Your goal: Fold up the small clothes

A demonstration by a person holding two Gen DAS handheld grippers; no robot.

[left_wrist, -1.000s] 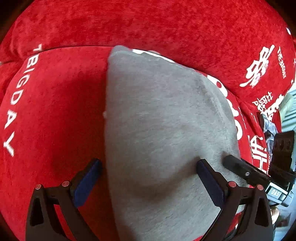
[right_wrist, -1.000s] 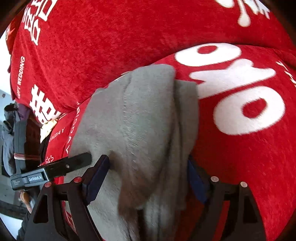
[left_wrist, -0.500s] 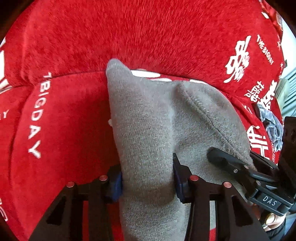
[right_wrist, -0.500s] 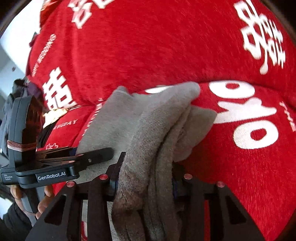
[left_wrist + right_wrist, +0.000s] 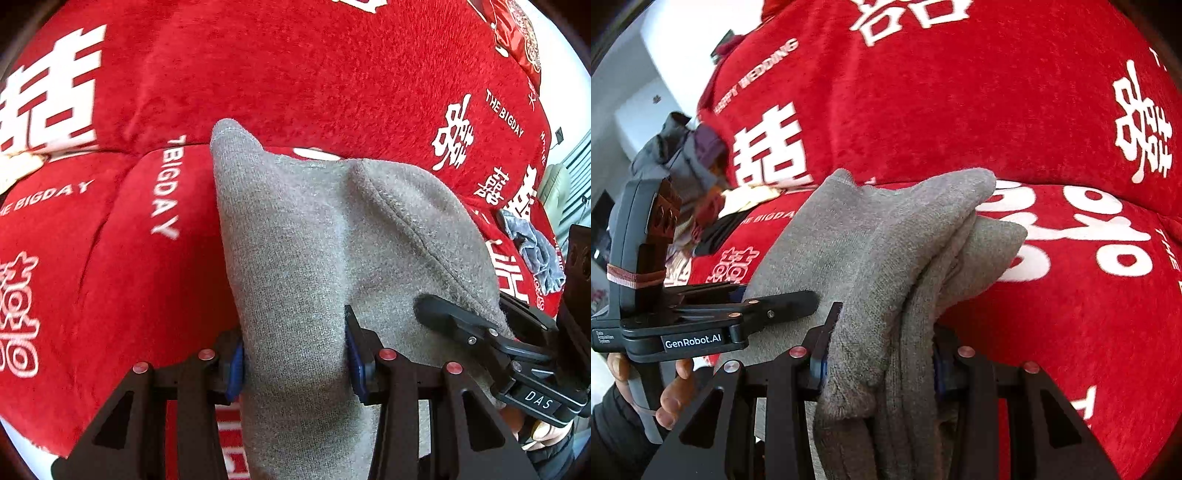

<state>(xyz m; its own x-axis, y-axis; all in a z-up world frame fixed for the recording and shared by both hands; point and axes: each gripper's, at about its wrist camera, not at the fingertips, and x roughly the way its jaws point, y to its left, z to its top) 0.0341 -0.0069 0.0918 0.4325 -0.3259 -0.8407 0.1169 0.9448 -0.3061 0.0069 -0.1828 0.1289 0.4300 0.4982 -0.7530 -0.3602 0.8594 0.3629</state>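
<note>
Left wrist view: left gripper clamped on near edge of grey garment, jaws just closed from wide. Right gripper likewise clenched on bunched grey layers. Both now raised, near edge off red sofa cover; far corners still on seat by backrest. Likely fold-over toward backrest next. Crumpled blue-grey cloth at right seat edge.

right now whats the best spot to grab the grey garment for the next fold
Probably its near edge, where the left claw and right claw are already shut on the grey garment. Come from the near side, one claw per corner: the cloth bunches thick there while its far end trails onto the red blanket, free to swing over.
</note>
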